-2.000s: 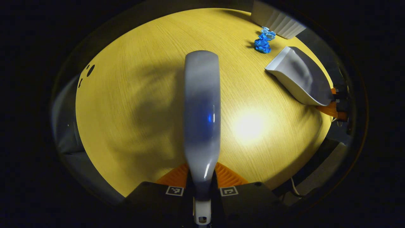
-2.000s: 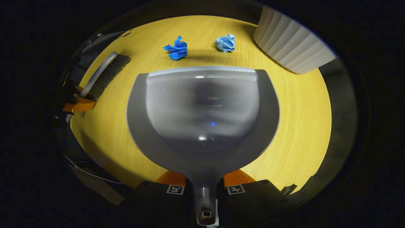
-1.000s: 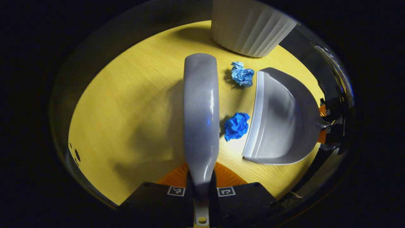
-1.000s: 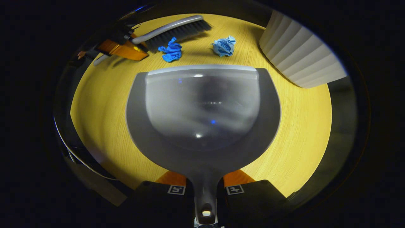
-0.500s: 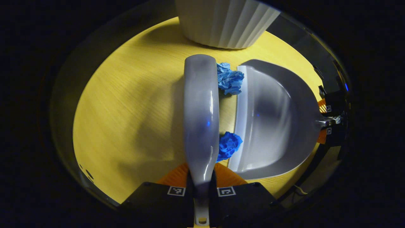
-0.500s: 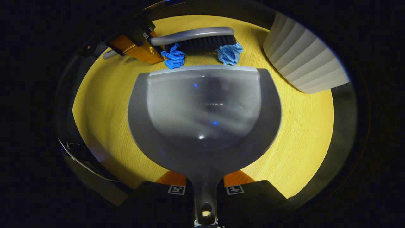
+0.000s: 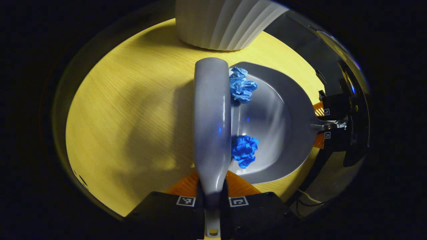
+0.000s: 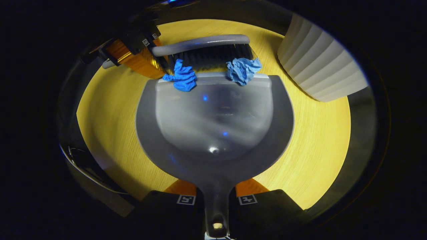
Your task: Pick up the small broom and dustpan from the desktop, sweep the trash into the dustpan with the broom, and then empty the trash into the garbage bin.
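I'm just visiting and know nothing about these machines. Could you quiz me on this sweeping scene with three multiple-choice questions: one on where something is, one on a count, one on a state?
1. Where are the paper wads?
A. at the dustpan's front lip
B. inside the ribbed bin
C. under the dustpan's handle

2. How many blue paper wads are there?
A. one
B. two
C. four

3. What is the right gripper doing?
A. hanging open
B. shut on the dustpan's handle
C. shut on a wad

Answers:
1 A, the dark blue wad and light blue wad sit on the dustpan's lip against the broom.
2 B, two wads lie there.
3 B, the right gripper clamps the handle.
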